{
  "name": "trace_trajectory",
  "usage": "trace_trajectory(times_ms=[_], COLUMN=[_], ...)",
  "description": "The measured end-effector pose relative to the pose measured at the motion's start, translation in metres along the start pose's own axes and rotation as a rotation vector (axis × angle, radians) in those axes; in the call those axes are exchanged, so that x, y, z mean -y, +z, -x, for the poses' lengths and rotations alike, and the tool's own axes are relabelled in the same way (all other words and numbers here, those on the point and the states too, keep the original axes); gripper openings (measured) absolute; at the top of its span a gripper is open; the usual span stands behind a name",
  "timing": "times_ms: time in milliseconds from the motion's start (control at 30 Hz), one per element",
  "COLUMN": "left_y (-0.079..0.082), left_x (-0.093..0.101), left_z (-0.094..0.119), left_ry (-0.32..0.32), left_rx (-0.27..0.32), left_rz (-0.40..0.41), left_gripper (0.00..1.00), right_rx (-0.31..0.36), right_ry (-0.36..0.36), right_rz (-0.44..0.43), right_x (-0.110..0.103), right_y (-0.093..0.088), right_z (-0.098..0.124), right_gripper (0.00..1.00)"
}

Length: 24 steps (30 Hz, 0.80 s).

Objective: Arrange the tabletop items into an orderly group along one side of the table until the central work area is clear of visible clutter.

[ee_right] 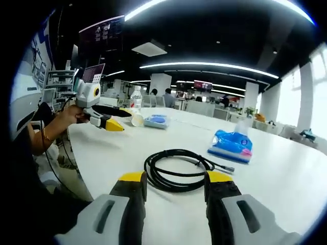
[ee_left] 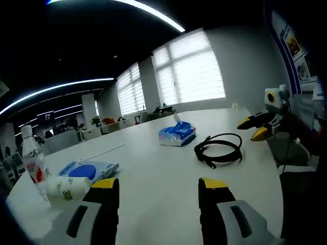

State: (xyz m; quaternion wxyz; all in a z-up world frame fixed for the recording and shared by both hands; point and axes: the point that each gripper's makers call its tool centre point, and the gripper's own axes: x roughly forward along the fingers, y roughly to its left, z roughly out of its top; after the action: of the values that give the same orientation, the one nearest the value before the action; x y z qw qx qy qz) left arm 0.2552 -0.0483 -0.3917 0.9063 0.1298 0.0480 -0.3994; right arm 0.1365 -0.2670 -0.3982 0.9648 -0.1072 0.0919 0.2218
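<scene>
On the white table (ee_left: 153, 168) a black coiled cable (ee_left: 219, 149) lies right of a blue tissue pack (ee_left: 177, 133). Near the left edge stand a water bottle (ee_left: 31, 158), a small white bottle on its side (ee_left: 66, 189) and a blue-and-white packet (ee_left: 87, 169). My left gripper (ee_left: 159, 185) is open over bare table, with nothing between its jaws. My right gripper (ee_right: 176, 178) is open just short of the cable (ee_right: 179, 171), with the tissue pack (ee_right: 231, 145) beyond it to the right. Each gripper also appears in the other's view: right gripper (ee_left: 250, 129), left gripper (ee_right: 121, 118).
A person's hand (ee_right: 64, 117) holds the left gripper at the table's edge. Behind it are the water bottle (ee_right: 136, 99) and the packet (ee_right: 156, 120). Office desks and monitors fill the background, and windows with blinds (ee_left: 194, 71) line the far wall.
</scene>
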Motion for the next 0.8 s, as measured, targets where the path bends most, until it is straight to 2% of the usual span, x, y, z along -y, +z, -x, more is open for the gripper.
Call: trace_trajectory(times_ms=[500, 800], left_y=[-0.007, -0.009], left_x=[-0.011, -0.014], left_z=[0.009, 0.013], left_ry=[0.028, 0.036], left_rx=[-0.005, 0.007], left_rz=[0.019, 0.031], left_gripper=[0.61, 0.61], right_rx=[-0.007, 0.015], right_ry=[0.036, 0.070], right_rz=[0.032, 0.052], right_x=[-0.004, -0.009], right_y=[0.011, 0.026], right_z=[-0.019, -0.039], right_gripper=[0.43, 0.43])
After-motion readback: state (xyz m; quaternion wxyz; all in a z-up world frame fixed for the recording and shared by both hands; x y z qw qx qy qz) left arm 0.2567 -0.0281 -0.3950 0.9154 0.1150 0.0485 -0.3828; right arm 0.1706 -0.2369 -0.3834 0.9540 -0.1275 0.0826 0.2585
